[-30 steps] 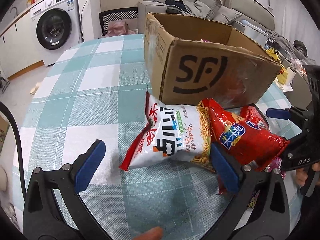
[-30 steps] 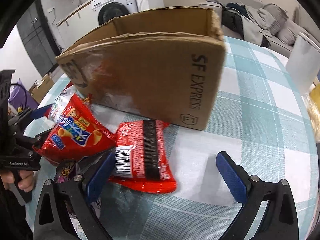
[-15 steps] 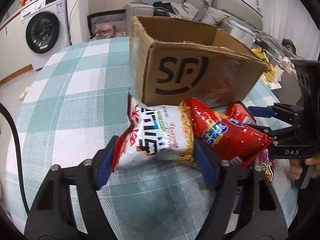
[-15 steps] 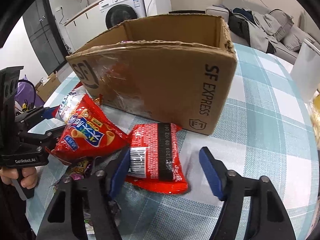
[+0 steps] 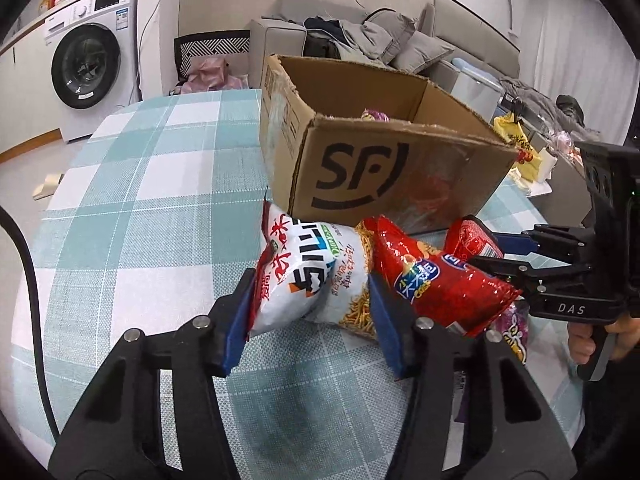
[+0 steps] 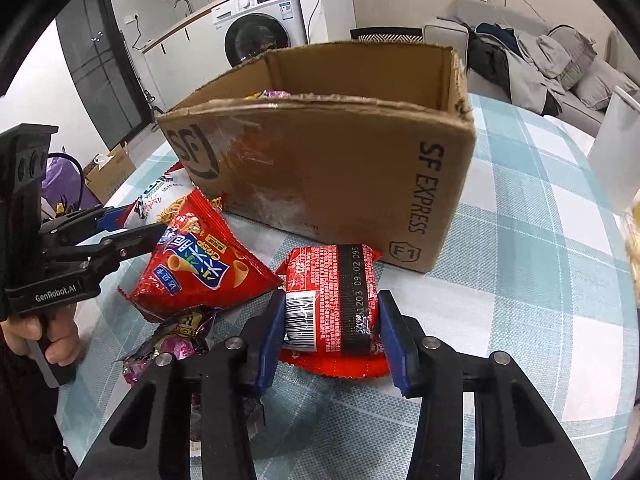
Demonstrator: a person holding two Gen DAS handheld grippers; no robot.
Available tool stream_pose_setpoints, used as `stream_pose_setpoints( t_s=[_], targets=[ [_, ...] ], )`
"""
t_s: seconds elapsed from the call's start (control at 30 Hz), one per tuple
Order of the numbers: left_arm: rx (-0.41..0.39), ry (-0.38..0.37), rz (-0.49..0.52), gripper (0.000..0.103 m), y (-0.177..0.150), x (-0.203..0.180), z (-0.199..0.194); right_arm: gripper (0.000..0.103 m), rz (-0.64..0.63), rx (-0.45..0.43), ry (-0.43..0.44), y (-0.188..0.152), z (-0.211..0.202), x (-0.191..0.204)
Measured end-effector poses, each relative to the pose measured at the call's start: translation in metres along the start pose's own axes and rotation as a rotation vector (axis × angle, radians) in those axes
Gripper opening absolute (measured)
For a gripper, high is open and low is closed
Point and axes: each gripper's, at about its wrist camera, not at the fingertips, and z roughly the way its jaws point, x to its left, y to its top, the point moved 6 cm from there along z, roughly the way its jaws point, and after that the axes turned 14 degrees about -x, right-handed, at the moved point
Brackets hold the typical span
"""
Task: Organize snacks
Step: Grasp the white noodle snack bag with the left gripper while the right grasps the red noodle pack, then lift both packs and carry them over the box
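My left gripper is shut on a white snack bag with red print, held in front of the open SF cardboard box. My right gripper is shut on a small red packet with a barcode, just in front of the box. A red corn-snack bag lies between the two, also in the right wrist view. A purple wrapped snack lies under it. The left gripper shows in the right wrist view, the right one in the left wrist view.
The round table has a teal checked cloth. The box holds some snacks, one purple. A washing machine and a sofa with clothes stand behind. A white container stands at the table's right.
Both grippers went from wide open to shut: the left closed on the white bag, the right on the red packet. Both packs now look lifted slightly.
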Motion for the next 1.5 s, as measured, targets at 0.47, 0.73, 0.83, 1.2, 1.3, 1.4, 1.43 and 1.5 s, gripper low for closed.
stream_pose_setpoints(
  t_s=[0.47, 0.73, 0.83, 1.2, 1.3, 1.4, 1.43, 1.5],
  targets=[
    [0.086, 0.022, 0.020, 0.063, -0.016, -0.006, 0.023, 0.045, 0.001, 0.005, 0.009, 0.000, -0.002, 0.004],
    [0.030, -0.007, 0.009, 0.046, -0.009, -0.004, 0.015, 0.045, 0.004, 0.000, 0.008, 0.005, 0.001, -0.002],
    [0.011, -0.008, 0.007, 0.046, -0.005, -0.003, 0.009, 0.045, 0.005, -0.009, 0.007, 0.006, -0.002, -0.003],
    [-0.059, 0.004, -0.009, 0.046, 0.014, 0.007, -0.028, 0.045, 0.009, -0.101, -0.007, 0.024, -0.041, -0.007],
    [-0.084, 0.006, -0.012, 0.046, 0.022, 0.008, -0.039, 0.045, 0.014, -0.130, -0.008, 0.030, -0.052, -0.009],
    [-0.105, 0.006, -0.018, 0.046, 0.029, 0.008, -0.050, 0.045, 0.023, -0.158, -0.003, 0.035, -0.062, -0.008],
    [-0.112, 0.007, -0.019, 0.046, 0.031, 0.008, -0.053, 0.045, 0.027, -0.169, -0.001, 0.037, -0.065, -0.008],
    [-0.122, 0.004, -0.022, 0.046, 0.036, 0.007, -0.058, 0.045, 0.030, -0.181, 0.003, 0.042, -0.069, -0.008]
  ],
)
